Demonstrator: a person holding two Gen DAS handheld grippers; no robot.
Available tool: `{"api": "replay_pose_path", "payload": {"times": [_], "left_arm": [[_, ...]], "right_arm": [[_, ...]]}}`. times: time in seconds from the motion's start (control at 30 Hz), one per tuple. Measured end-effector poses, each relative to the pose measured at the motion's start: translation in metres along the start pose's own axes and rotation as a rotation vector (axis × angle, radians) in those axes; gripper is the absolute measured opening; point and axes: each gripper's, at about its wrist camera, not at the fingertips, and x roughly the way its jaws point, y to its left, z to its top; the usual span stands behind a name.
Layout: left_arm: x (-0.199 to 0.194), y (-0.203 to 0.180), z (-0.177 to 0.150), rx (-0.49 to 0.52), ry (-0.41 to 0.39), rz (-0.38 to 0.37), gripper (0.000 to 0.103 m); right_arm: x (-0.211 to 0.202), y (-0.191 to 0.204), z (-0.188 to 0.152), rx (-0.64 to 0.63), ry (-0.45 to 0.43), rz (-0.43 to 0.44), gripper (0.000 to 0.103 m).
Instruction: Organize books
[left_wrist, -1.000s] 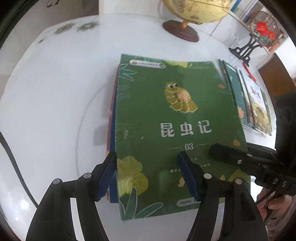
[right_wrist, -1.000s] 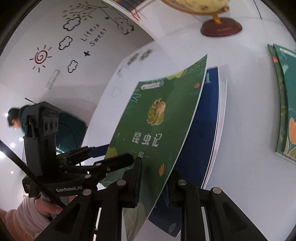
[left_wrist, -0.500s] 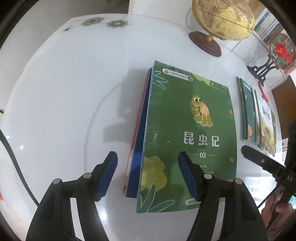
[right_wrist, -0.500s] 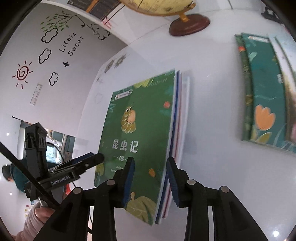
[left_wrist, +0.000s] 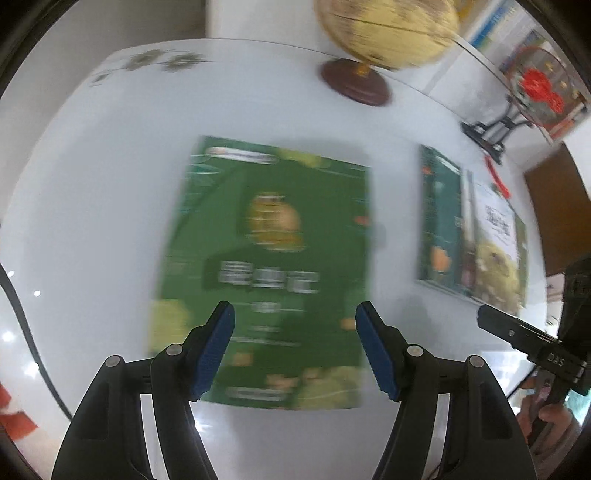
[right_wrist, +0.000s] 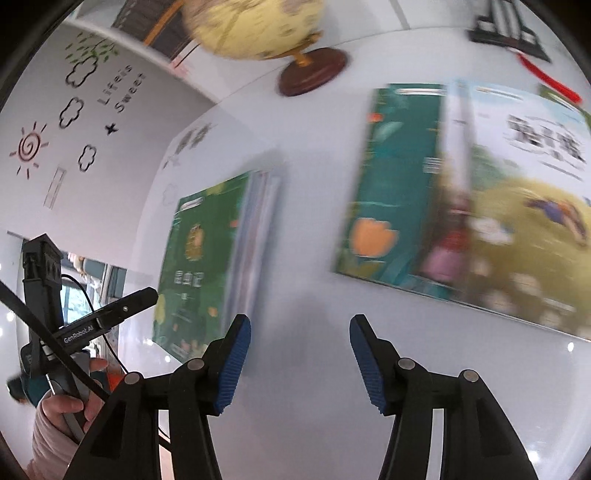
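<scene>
A green insect book (left_wrist: 269, 258) lies flat on top of a small stack on the white table (left_wrist: 92, 221); the right wrist view shows the same stack (right_wrist: 207, 266) from its side. My left gripper (left_wrist: 295, 347) hovers open above the book's near edge, holding nothing. My right gripper (right_wrist: 300, 360) is over bare table between the stack and a second group of books; its jaws are opening with nothing between them. That second group, a teal book (right_wrist: 399, 184) and a picture book (right_wrist: 517, 221) overlapping it, lies to the right.
A yellow globe (left_wrist: 384, 33) on a brown base stands at the back of the table. A black stand with a red-flowered fan (left_wrist: 535, 85) is at the back right. A hand (right_wrist: 66, 406) holds the left gripper's handle at the right wrist view's lower left.
My right gripper let go of the green book, opened and moved right toward the teal books. The book now lies flat on the stack. My left gripper shifted over the cover.
</scene>
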Motion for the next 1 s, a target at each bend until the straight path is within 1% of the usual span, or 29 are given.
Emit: {"api": "replay_pose_path", "payload": {"times": [0.07, 0.17, 0.23, 0.3, 0.4, 0.43, 0.5, 0.57, 0.63, 0.7, 0.77, 0.8, 0.87, 0.93, 1.0], "left_arm": [[0.006, -0.024, 0.002, 0.019, 0.011, -0.026, 0.066], [0.014, -0.063, 0.008, 0.078, 0.015, -0.062, 0.066], [0.021, -0.092, 0.012, 0.128, 0.007, -0.105, 0.066], [0.028, -0.118, 0.014, 0.159, -0.006, -0.132, 0.066], [0.046, -0.153, 0.021, 0.205, -0.010, -0.137, 0.066], [0.051, -0.162, 0.022, 0.216, -0.016, -0.135, 0.066], [0.066, -0.177, 0.026, 0.228, 0.003, -0.162, 0.066], [0.084, -0.188, 0.030, 0.204, 0.038, -0.215, 0.066], [0.098, -0.195, 0.035, 0.168, 0.060, -0.221, 0.066], [0.102, -0.202, 0.037, 0.163, 0.056, -0.266, 0.066], [0.102, -0.211, 0.039, 0.184, 0.047, -0.303, 0.066], [0.102, -0.217, 0.040, 0.205, 0.045, -0.317, 0.066], [0.104, -0.225, 0.042, 0.233, 0.051, -0.322, 0.066], [0.114, -0.229, 0.045, 0.237, 0.079, -0.319, 0.066], [0.120, -0.231, 0.046, 0.233, 0.093, -0.341, 0.067]], "right_arm": [[-0.015, -0.020, -0.001, 0.021, -0.012, -0.013, 0.055], [-0.043, -0.056, -0.001, 0.050, -0.046, -0.028, 0.055], [-0.060, -0.076, -0.001, 0.055, -0.072, -0.037, 0.055], [-0.082, -0.098, -0.003, 0.050, -0.117, -0.065, 0.055], [-0.107, -0.125, -0.007, 0.042, -0.198, -0.075, 0.055], [-0.113, -0.136, -0.007, 0.041, -0.208, -0.065, 0.055], [-0.116, -0.151, -0.003, 0.032, -0.209, -0.065, 0.055], [-0.116, -0.166, 0.001, 0.017, -0.207, -0.077, 0.055], [-0.114, -0.178, 0.005, 0.026, -0.204, -0.074, 0.055], [-0.111, -0.191, 0.010, 0.031, -0.204, -0.054, 0.055], [-0.107, -0.196, 0.014, 0.017, -0.203, -0.029, 0.055], [-0.105, -0.198, 0.017, 0.001, -0.203, -0.034, 0.055], [-0.100, -0.202, 0.020, -0.014, -0.196, -0.038, 0.055], [-0.092, -0.210, 0.025, -0.004, -0.178, -0.036, 0.055], [-0.092, -0.213, 0.027, -0.004, -0.197, -0.019, 0.057]]}}
